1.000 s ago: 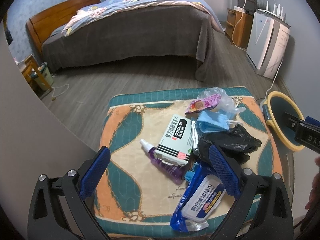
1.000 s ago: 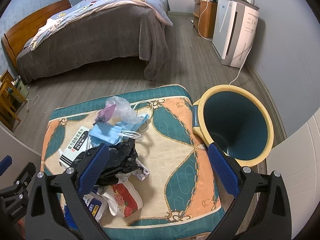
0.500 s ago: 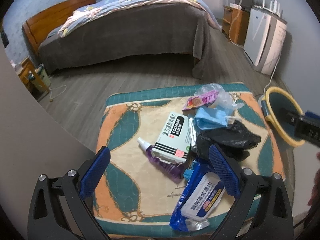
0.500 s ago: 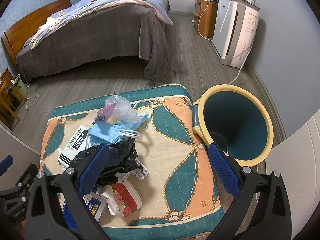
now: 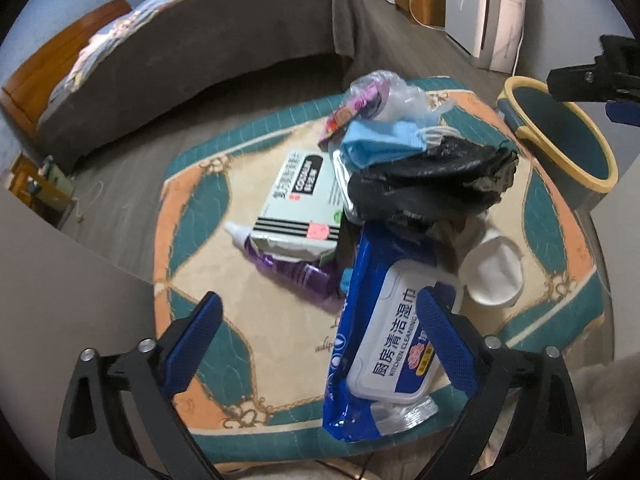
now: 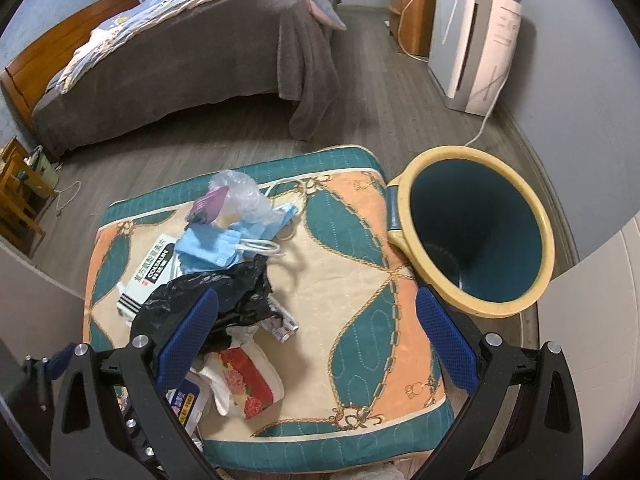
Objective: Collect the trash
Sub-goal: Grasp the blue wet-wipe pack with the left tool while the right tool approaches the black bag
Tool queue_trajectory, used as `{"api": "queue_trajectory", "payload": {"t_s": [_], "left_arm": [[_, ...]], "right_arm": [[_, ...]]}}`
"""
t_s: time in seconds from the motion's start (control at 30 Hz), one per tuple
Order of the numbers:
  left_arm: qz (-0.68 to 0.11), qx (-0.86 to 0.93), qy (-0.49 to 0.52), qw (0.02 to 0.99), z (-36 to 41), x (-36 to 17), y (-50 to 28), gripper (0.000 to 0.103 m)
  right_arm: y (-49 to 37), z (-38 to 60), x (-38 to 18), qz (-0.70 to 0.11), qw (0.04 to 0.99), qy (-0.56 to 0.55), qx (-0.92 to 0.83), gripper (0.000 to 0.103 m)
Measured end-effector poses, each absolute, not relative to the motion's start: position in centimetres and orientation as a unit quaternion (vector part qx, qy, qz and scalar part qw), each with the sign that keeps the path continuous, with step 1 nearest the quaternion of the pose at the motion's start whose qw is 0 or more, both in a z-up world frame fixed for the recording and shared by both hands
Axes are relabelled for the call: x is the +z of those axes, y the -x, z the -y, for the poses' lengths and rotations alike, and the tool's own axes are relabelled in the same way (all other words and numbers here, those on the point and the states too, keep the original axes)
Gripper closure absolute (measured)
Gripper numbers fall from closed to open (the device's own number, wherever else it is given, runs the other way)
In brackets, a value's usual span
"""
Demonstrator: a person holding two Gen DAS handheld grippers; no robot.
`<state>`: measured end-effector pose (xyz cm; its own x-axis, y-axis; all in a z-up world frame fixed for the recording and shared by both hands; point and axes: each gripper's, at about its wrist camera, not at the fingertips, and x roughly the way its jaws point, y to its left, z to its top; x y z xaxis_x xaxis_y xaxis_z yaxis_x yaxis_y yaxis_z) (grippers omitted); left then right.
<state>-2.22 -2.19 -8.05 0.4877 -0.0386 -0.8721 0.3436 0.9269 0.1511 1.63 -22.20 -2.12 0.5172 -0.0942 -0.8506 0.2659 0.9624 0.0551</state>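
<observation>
Both hand-held grippers, left [image 5: 316,332] and right [image 6: 316,332], hover spread wide and empty above a patterned cushion [image 6: 360,280] where trash lies heaped: wet-wipes pack [image 5: 384,344], black bag [image 5: 432,180], face masks [image 5: 380,144]; a yellow-rimmed bin [image 6: 476,240] stands just beside.

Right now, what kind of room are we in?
Most likely a bedroom: there's a big bed with a wooden headboard, and a small wooden cabinet by the wall.

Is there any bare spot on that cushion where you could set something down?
Yes: the stretch of cushion between the black bag and the bin, and the corner nearest the left gripper. The pile around the medicine box is crowded.
</observation>
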Motion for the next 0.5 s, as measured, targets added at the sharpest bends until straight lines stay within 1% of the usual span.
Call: {"api": "queue_trajectory", "payload": {"t_s": [0.1,0.13,0.17,0.2,0.23,0.27,0.3,0.33,0.37,0.4,0.47,0.5], "left_arm": [[-0.509,-0.125,-0.128,0.842,1.4,-8.7,1.9,0.009],[-0.515,-0.129,-0.122,0.838,1.2,-9.0,1.8,0.012],[-0.521,-0.132,-0.119,0.835,1.1,-9.4,1.8,0.021],[-0.528,-0.136,-0.116,0.83,1.0,-9.8,1.7,0.027],[-0.537,-0.141,-0.11,0.824,0.8,-10.3,1.7,0.038],[-0.545,-0.149,-0.101,0.819,0.7,-10.7,1.6,0.047],[-0.549,-0.154,-0.096,0.816,0.6,-10.9,1.6,0.051],[-0.553,-0.161,-0.089,0.813,0.4,-11.1,1.6,0.061],[-0.553,-0.169,-0.085,0.811,0.3,-11.1,1.7,0.074],[-0.553,-0.173,-0.085,0.811,0.3,-11.1,1.7,0.079],[-0.549,-0.179,-0.089,0.812,0.2,-10.9,1.8,0.093],[-0.547,-0.182,-0.088,0.812,0.1,-10.7,1.8,0.093]], "right_arm": [[-1.7,21.9,-2.2,-0.484,0.866,-0.084,-0.099,0.006],[-1.8,21.9,-2.3,-0.485,0.865,-0.083,-0.098,0.006],[-1.9,21.8,-2.3,-0.485,0.865,-0.082,-0.097,0.006],[-1.9,21.6,-2.4,-0.485,0.865,-0.081,-0.096,0.006],[-2.0,21.5,-2.4,-0.485,0.866,-0.081,-0.095,0.006],[-2.1,21.4,-2.4,-0.486,0.866,-0.08,-0.093,0.006],[-2.1,21.2,-2.4,-0.486,0.865,-0.079,-0.092,0.006],[-2.2,21.0,-2.5,-0.486,0.866,-0.077,-0.091,0.006],[-2.3,20.9,-2.5,-0.487,0.866,-0.075,-0.089,0.006],[-2.4,20.7,-2.5,-0.487,0.866,-0.074,-0.088,0.006],[-2.6,20.4,-2.5,-0.487,0.866,-0.073,-0.087,0.006],[-2.6,20.3,-2.6,-0.488,0.866,-0.073,-0.087,0.006]]}}
